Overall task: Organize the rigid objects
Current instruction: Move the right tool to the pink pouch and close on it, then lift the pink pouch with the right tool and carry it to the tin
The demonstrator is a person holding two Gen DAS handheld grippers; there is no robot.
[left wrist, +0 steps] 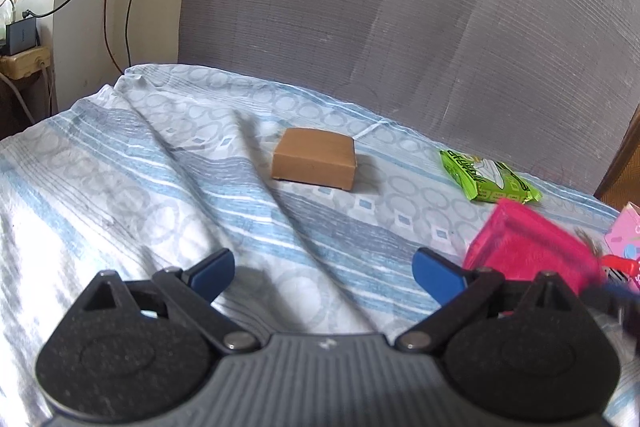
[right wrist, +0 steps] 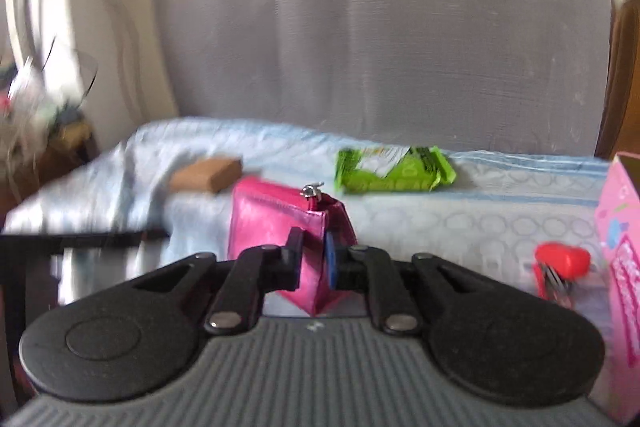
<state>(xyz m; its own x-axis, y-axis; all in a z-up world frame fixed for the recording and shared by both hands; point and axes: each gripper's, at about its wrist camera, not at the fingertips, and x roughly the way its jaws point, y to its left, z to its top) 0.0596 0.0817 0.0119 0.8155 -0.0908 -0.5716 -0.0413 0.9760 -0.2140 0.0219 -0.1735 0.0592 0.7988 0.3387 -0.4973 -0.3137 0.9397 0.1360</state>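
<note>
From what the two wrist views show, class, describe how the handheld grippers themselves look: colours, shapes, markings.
Both match. The left gripper has a ribbed grey body, two rounded black textured housings, black linkage arms with silver rivets and blue pads. The right gripper has the same grey ribbing, black discs and links; each body bears a small white mark.

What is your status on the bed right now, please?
Right hand-held gripper shut on pink purse, lifted off the sheet. Left hand-held gripper open, empty. Brown box and green packet lie ahead, nothing in the way.
</note>
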